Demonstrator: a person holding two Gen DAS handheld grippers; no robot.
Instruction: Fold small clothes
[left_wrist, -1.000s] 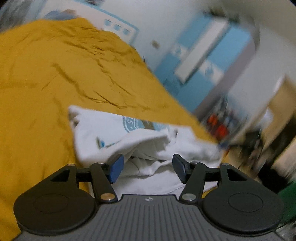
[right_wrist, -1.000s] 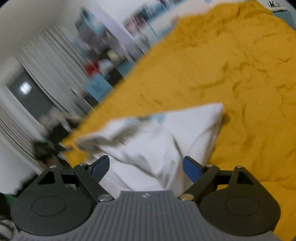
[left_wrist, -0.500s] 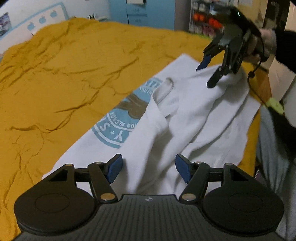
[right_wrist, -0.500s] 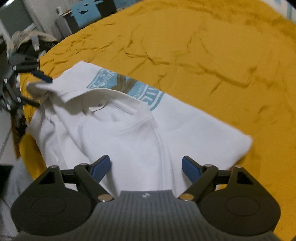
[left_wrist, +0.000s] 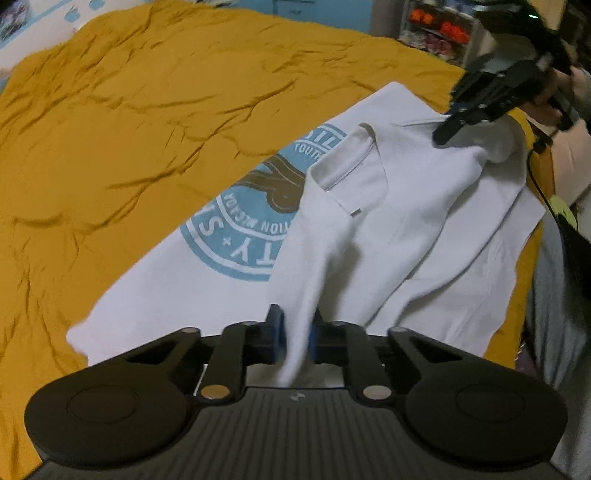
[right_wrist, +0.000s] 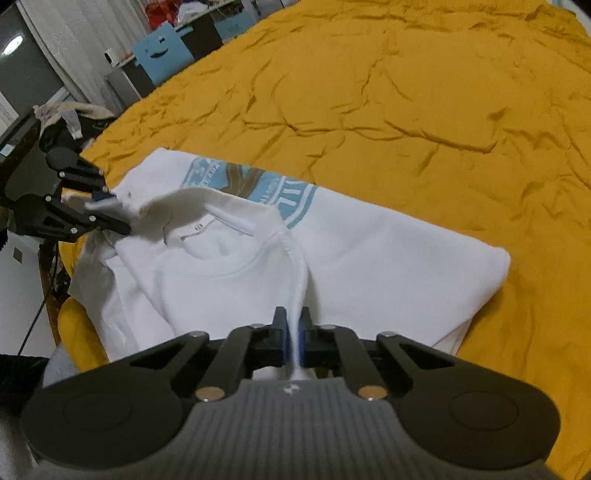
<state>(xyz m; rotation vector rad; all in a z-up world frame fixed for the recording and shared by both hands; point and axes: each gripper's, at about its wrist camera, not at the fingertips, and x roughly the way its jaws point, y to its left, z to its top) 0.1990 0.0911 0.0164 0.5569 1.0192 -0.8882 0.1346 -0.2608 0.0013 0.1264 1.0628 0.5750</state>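
Note:
A white sweatshirt (left_wrist: 417, 221) with a round blue print (left_wrist: 255, 221) lies partly folded on the yellow bedspread (left_wrist: 147, 122). My left gripper (left_wrist: 295, 332) is shut on a raised ridge of its white fabric near the shoulder. My right gripper (right_wrist: 293, 332) is shut on the other shoulder ridge of the sweatshirt (right_wrist: 369, 266). Each gripper shows in the other's view: the right one (left_wrist: 458, 122) at the upper right, the left one (right_wrist: 107, 214) at the left, both pinching white cloth. The neckline (right_wrist: 221, 254) lies between them.
The yellow bedspread (right_wrist: 406, 92) stretches far beyond the garment. The bed's near edge runs by the sweatshirt's hem (left_wrist: 532, 236). Blue furniture (right_wrist: 162, 55), curtains and cluttered shelves (left_wrist: 436, 33) stand past the bed. A cable (left_wrist: 546, 173) hangs by the right gripper.
Both grippers were open above the sweatshirt half a second ago. Both have now closed on folds of white fabric at the shoulders, and the cloth rises into each of them.

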